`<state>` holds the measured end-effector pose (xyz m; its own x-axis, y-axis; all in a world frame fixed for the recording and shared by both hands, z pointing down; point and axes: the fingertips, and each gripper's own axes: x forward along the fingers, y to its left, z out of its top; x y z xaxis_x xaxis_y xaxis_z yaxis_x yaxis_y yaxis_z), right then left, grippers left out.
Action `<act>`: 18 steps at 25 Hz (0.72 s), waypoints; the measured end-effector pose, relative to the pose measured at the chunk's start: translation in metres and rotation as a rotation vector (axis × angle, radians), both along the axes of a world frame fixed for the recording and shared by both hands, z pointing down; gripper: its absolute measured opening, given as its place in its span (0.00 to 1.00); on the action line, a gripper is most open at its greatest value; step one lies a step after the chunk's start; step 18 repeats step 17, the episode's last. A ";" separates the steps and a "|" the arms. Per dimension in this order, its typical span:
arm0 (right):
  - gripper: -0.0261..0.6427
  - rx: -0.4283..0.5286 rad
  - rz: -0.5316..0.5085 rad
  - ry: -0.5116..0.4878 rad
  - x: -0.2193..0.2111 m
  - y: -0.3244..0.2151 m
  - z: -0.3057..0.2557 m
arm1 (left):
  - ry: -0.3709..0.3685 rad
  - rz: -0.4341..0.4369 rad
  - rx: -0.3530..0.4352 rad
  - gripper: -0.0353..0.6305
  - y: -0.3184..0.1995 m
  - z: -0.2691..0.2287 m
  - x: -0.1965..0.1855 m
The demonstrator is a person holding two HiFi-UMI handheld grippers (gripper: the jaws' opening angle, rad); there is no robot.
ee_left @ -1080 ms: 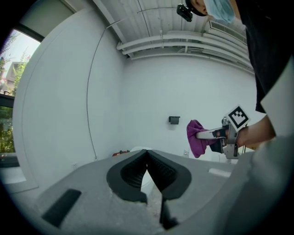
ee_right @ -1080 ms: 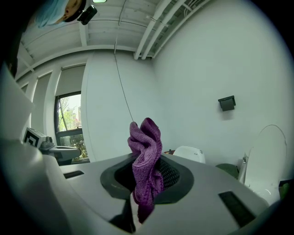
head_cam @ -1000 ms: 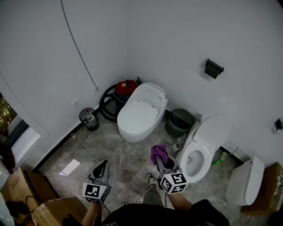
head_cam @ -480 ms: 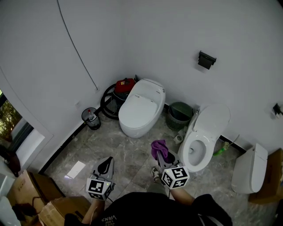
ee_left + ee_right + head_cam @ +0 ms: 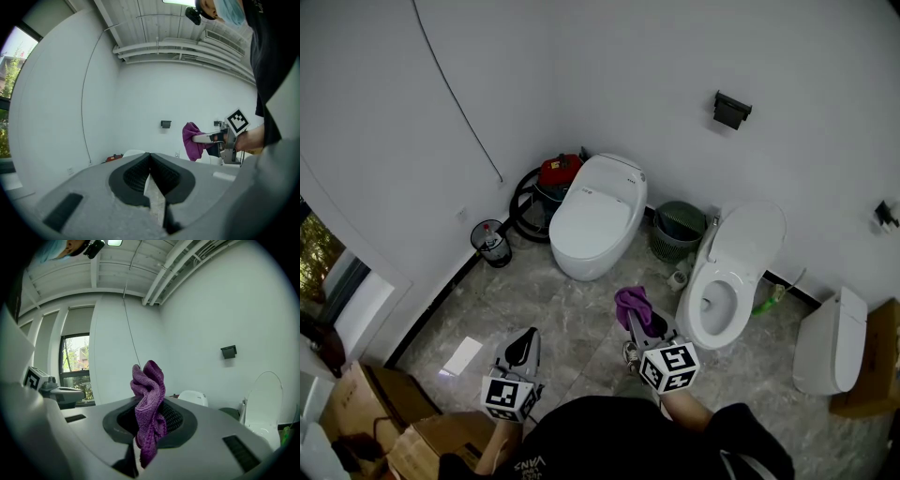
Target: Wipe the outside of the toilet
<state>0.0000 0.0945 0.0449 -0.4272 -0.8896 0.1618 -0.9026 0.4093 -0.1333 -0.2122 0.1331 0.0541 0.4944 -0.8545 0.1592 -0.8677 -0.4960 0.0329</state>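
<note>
- Jaws, R gripper (image 5: 634, 319): clamped on purple cloth (image 5: 149, 394). The bunch stands up above the pads and a tail hangs below.
- Jaws, L gripper (image 5: 150, 163): pads pressed together, nothing between. Held low at the person's left over the grey marble floor (image 5: 534, 300), well apart from both toilets.
- Handling, purple cloth: looks like microfibre, so soft, light and limp w/ no shape of its own. It's pinched approx. mid-bunch, which seems secure enough. Judged better for wiping if a fold sticks out past the tips so fabric, not jaw, meets the porcelain.
- Loc., open-lid toilet (image 5: 727, 281): white, w/ the lid raised toward the wall. It's the nearest fixture to the R gripper. The cloth is near the bowl's front-left flank, not touching.
- Loc., closed-lid toilet (image 5: 598, 225): white, lid down, farther off toward the corner. Can't tell which of the two the task means; the open-lid one is prob. first by position.
- Handling, toilets: rigid, heavy, glossy ceramic, likely slick. No need to grip them, just press and sweep the outer curves. The raised lid prob. swings on its hinge if knocked.
- Misc.: green bin (image 5: 680, 230) stands between the two toilets, by the wall.
</note>
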 end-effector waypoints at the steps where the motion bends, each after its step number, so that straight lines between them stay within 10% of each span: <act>1: 0.13 -0.002 -0.001 0.000 -0.001 0.002 0.001 | 0.002 -0.001 0.002 0.06 0.002 0.001 -0.002; 18: 0.13 -0.009 0.001 -0.014 -0.030 0.026 0.009 | 0.023 -0.034 0.004 0.06 0.027 0.007 -0.034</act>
